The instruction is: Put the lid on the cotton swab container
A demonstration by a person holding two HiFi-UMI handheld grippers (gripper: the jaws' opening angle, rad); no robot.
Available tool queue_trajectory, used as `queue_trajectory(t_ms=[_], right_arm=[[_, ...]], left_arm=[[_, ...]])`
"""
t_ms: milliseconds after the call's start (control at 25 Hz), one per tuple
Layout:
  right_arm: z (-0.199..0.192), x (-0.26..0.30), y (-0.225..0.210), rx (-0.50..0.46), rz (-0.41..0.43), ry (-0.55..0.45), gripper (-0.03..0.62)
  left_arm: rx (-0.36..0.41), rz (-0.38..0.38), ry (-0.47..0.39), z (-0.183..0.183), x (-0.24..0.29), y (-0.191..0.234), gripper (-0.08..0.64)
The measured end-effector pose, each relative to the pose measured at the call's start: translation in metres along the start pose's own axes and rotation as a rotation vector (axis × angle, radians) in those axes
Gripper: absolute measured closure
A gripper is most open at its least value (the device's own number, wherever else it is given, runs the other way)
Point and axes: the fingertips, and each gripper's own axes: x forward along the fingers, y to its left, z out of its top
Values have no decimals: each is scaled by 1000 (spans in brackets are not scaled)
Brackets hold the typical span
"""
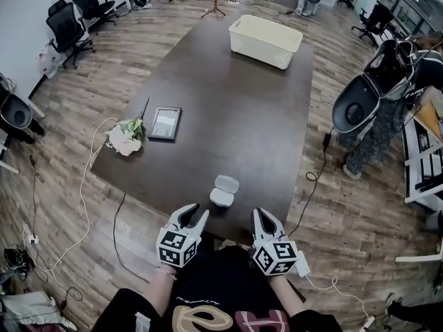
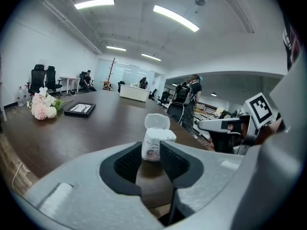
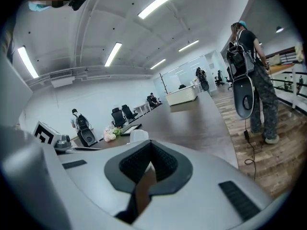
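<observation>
Your left gripper (image 1: 196,214), jaws slightly apart and empty, aims at the container (image 1: 221,198), likely to steady it. Your right gripper (image 1: 265,217), closed and empty, hovers just right of the container, probably to press the open lid (image 1: 227,183) down.

Worktop (image 1: 235,116) dark brown. Cotton swab container (image 1: 222,191) white. Basket (image 1: 265,40) cream, lattice-patterned. Flowers (image 1: 123,138) pale pink, green leaves. Picture frame (image 1: 165,123) black. Floor (image 1: 346,213) brown wood-plank grain.

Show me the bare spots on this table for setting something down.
Widest: the dark table middle, between white basket, picture frame and cotton swab container. Also bare beside the container, toward the right gripper. Crowded: the corner holding frame and flowers.
</observation>
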Motion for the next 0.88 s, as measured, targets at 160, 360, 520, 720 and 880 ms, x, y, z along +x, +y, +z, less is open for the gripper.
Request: queue_trajectory(t_ms=[160, 360, 520, 720, 880], right_arm=[[3, 9, -3, 9, -18, 0, 584], [5, 17, -3, 26, -49, 2, 584], [8, 24, -3, 29, -70, 0, 584], [12, 28, -5, 31, -96, 1, 584], [11, 35, -6, 31, -123, 2, 584]], left_arm=[[51, -72, 69, -6, 12, 6, 387], [157, -193, 171, -17, 26, 12, 302], [313, -304, 225, -23, 44, 12, 254], [395, -488, 313, -32, 60, 4, 235], [473, -625, 389, -42, 71, 3, 236]])
